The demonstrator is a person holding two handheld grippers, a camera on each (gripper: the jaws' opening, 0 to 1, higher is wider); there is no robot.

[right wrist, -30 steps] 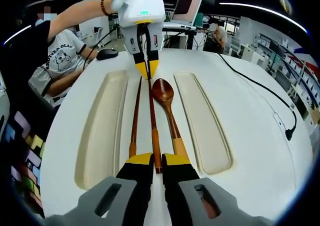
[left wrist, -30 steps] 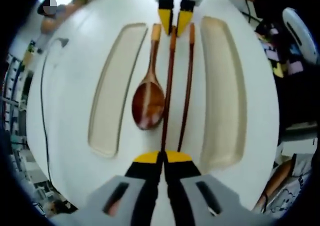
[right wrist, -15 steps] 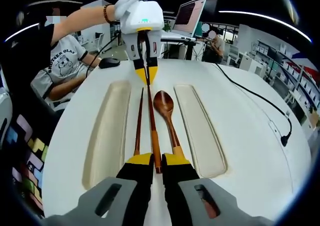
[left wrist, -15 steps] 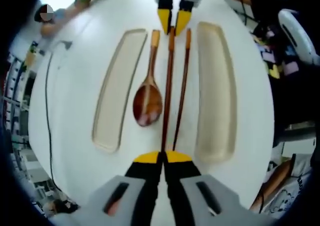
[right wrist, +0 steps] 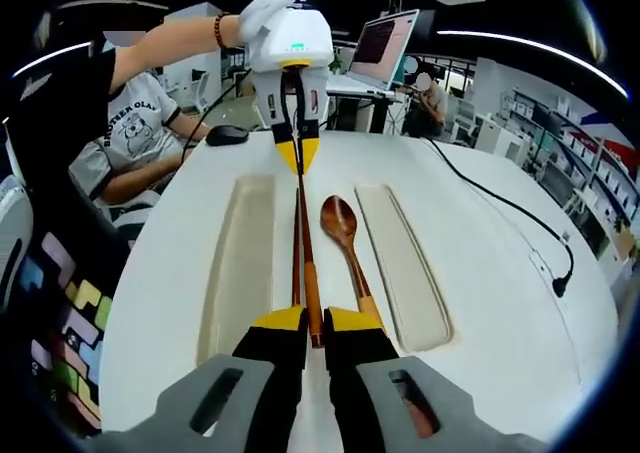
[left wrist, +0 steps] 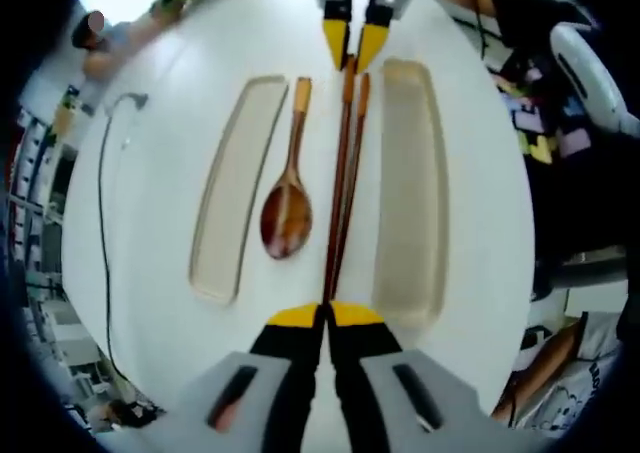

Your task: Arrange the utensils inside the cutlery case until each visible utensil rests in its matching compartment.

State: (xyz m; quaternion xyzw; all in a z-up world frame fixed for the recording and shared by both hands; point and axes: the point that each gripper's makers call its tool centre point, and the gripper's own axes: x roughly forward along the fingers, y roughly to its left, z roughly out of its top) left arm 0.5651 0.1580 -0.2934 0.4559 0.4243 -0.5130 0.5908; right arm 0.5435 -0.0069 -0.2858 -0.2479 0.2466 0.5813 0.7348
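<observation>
Here both claws, left and right, clamp opposite ends of one chopstick: light, stiff, slippery; end grips suit.

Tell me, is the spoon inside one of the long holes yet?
No, out. The spoon lies on the white top between the two long compartments, beside the chopsticks.
</observation>
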